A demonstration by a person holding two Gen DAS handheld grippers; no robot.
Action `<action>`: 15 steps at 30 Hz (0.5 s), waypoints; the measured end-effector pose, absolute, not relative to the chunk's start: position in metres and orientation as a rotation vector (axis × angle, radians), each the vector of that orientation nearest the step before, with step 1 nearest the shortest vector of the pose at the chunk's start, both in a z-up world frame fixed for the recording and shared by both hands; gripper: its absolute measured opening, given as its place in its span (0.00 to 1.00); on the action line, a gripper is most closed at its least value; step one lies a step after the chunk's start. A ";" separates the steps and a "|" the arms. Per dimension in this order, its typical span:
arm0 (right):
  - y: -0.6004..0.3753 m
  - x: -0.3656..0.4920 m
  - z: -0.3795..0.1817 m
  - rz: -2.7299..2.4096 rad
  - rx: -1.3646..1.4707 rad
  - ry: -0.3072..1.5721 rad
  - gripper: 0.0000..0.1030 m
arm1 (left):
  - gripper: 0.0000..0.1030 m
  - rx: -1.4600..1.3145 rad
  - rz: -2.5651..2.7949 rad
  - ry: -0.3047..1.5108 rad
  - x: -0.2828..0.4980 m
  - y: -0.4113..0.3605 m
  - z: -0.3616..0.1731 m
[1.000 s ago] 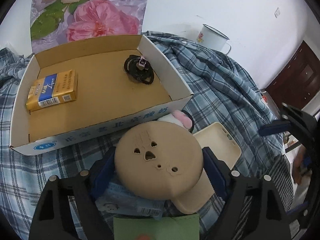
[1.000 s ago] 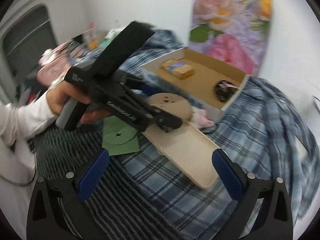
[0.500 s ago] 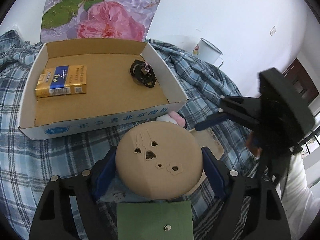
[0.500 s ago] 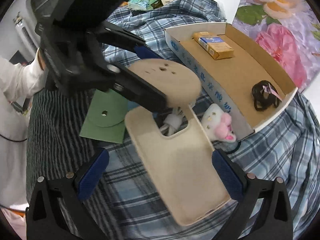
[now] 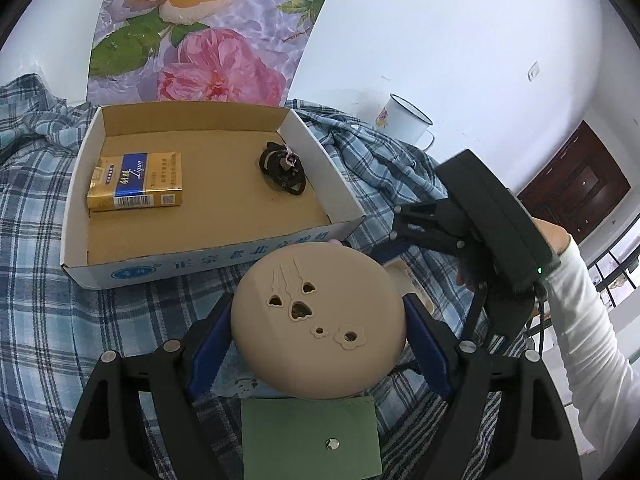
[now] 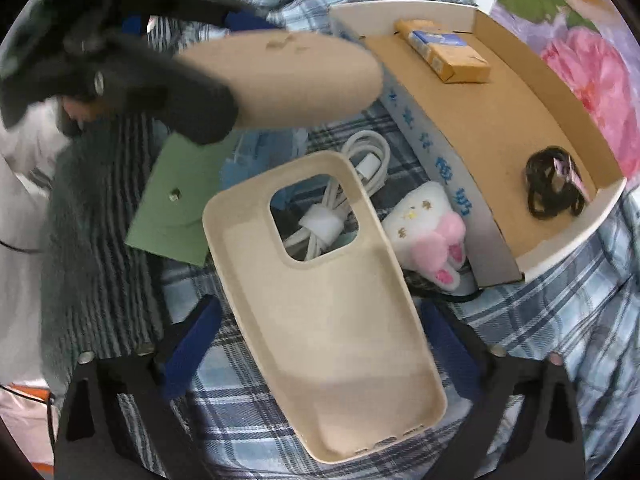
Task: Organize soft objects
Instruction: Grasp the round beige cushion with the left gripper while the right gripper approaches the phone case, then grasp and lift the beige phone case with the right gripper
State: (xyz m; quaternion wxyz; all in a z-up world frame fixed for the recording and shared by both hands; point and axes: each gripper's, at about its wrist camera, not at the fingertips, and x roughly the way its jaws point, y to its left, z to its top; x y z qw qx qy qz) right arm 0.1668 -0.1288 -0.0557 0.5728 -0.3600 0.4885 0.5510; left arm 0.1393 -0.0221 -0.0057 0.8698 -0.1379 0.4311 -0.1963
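Phone case (image 6: 336,312) — between closing right gripper (image 6: 320,344) | left gripper (image 5: 320,328) clasps tan disc (image 5: 318,322) — blocks view

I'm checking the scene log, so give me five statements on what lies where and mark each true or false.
1. The left gripper holds a tan disc. True.
2. The box holds three things. False: only a yellow pack and a black hair tie lie in it.
3. The phone case lies partly over a white cable. True: the cable shows through the camera cutout.
4. The plush toy lies inside the box. False: it lies on the plaid cloth, against the box's outer wall.
5. The phone case sits between the right gripper's fingers. True: the jaws are closing around it.
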 end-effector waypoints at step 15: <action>-0.128 0.111 -0.016 1.145 -0.857 0.984 0.77 | 0.81 -0.305 -0.421 0.770 0.114 -0.015 0.039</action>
